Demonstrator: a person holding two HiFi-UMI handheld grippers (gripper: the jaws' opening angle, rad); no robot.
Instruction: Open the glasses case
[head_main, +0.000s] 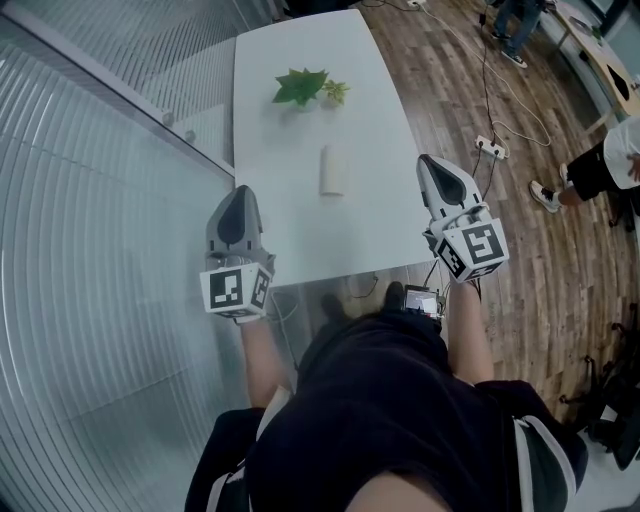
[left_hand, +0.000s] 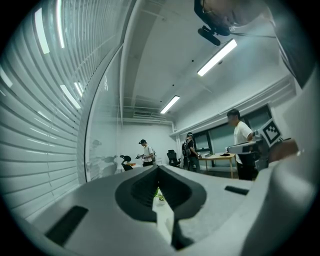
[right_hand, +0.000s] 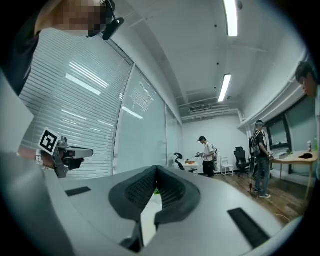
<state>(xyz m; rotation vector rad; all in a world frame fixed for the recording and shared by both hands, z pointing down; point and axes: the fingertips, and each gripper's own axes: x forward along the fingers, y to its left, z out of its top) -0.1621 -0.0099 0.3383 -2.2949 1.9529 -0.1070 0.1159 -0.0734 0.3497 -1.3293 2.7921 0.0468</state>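
- Left gripper: grey jaws pressed together at the tips with nothing between them. It is held level over the table's left edge, close to the near left corner.
- Right gripper: jaws likewise pressed together and empty. It is level at the table's right edge, towards the near right corner.
- The pale cream oblong glasses case lies closed on the middle of the white rectangular table. It is ahead of and between the two grippers, with its long axis running from near edge to far edge.
- Neither hand looks clearly nearer, so either must move inward across the table.
- A green leafy ornament sits towards the far edge, well apart from the case.
- No brand or writing is legible on the case.
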